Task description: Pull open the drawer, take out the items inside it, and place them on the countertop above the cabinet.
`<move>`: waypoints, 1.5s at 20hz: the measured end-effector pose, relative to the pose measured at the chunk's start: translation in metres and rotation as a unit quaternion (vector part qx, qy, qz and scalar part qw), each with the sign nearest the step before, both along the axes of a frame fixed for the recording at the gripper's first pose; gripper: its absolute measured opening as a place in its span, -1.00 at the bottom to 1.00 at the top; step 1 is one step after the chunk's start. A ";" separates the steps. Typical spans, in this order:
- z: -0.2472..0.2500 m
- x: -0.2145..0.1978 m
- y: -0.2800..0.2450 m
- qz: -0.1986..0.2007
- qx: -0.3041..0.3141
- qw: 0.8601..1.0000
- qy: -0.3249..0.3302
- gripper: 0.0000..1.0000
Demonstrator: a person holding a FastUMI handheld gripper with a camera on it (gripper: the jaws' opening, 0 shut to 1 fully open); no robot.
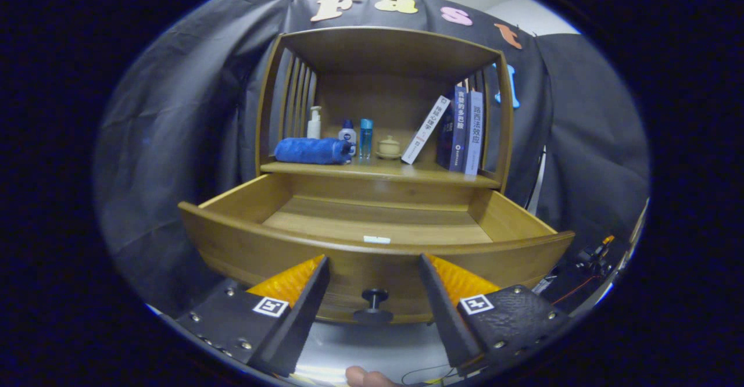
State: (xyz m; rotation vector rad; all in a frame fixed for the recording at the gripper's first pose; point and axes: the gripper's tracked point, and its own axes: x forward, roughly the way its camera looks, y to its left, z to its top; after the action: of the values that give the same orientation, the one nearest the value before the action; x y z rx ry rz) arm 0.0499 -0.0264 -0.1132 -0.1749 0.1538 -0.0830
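Your hand-held gripper (374,285) is spread wide, fingers (302,300) pinching nothing. The drawer (372,242) sits just ahead of them, pulled out. Its black knob (374,305) lies between the 2 fingers, touching neither.

Drawer floor looks bare wood apart from 1 small white tag (376,239) near the front wall, just beyond the fingers; can't tell what it is.

Beyond the drawer, on the cabinet's countertop (383,170):
- rolled blue towel (313,150), ahead-left of the fingers, lying on its side
- white pump bottle (314,123) upright behind the towel
- small white bottle with blue label (347,133) and clear blue bottle (365,138), side by side just right of the towel's end
- small beige lidded pot (389,146) on a saucer, roughly straight ahead
- white book (425,130) tilted, leaning right against 2 upright blue books (466,131), ahead-right.

Below the fingers, part of a finger of your hand (363,376) shows over a pale floor.
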 end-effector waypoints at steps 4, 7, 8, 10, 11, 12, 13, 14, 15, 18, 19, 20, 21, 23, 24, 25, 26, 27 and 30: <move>0.008 -0.010 0.008 -0.014 0.021 0.999 0.042 0.86; 0.027 -0.018 0.015 -0.013 0.034 0.999 0.041 0.90; 0.036 -0.019 0.016 -0.012 0.037 0.999 0.038 0.90; 0.054 -0.015 0.016 -0.011 0.048 0.998 0.033 0.90; 0.062 -0.009 0.016 -0.011 0.054 0.998 0.031 0.90; 0.072 -0.004 0.014 -0.016 0.055 0.998 0.026 0.90; 0.080 0.002 0.011 -0.019 0.054 0.998 0.024 0.90; 0.087 0.009 0.011 -0.019 0.050 0.998 0.024 0.89; 0.090 0.017 0.009 -0.019 0.044 0.998 0.027 0.90; 0.082 0.050 0.003 -0.019 0.030 0.997 0.070 0.90; 0.074 0.057 0.001 -0.022 0.025 0.995 0.093 0.89; 0.064 0.064 0.004 -0.013 0.024 0.993 0.118 0.90; 0.050 0.074 0.011 0.000 0.028 0.989 0.144 0.90; 0.024 0.077 0.018 0.005 0.037 0.978 0.207 0.90; 0.015 0.083 0.015 -0.002 0.041 0.973 0.228 0.91; 0.007 0.092 0.011 -0.010 0.043 0.967 0.252 0.91; -0.004 0.097 0.005 -0.027 0.044 0.959 0.278 0.91; -0.016 0.099 0.000 -0.037 0.047 0.951 0.302 0.92; -0.057 0.097 -0.011 -0.084 0.083 0.919 0.376 0.91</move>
State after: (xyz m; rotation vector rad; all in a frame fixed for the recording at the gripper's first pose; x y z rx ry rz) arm 0.1471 -0.0370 -0.1705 -0.0135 0.9455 -0.1710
